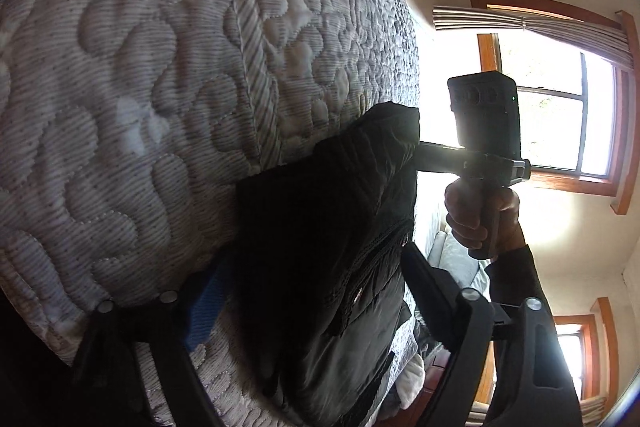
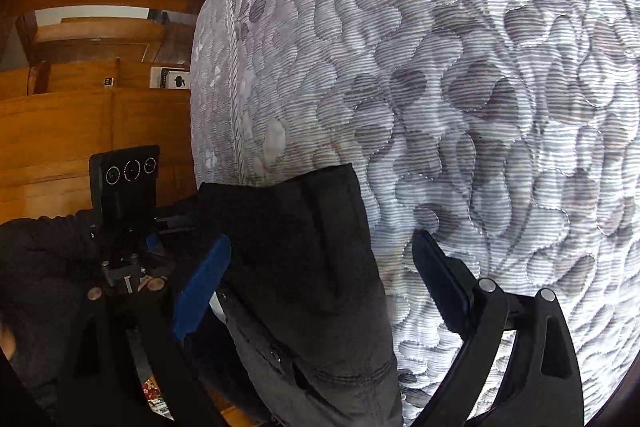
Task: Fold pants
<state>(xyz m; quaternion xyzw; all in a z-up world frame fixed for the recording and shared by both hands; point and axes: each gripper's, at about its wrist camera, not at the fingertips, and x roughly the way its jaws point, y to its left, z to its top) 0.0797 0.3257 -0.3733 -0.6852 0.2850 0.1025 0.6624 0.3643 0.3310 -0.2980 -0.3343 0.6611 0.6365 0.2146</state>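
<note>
Two spread grippers, left (image 1: pixel 304 291) and right (image 2: pixel 320 291), straddle black pants (image 2: pixel 304 247) on the mattress (image 2: pixel 480 87) edge; neither pinches them, both equally near.

- Black pants (image 2: pixel 304 247) lie on a quilted grey mattress (image 2: pixel 460 87), between the right claw's (image 2: pixel 320 287) spread blue-padded fingers (image 2: pixel 200 291).
- The left claw (image 2: pixel 132 267) sits at the pants' left edge.

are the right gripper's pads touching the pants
Apart. The right wrist view shows the right gripper open around the black pants, with mattress visible between the right pad and the cloth.
</note>
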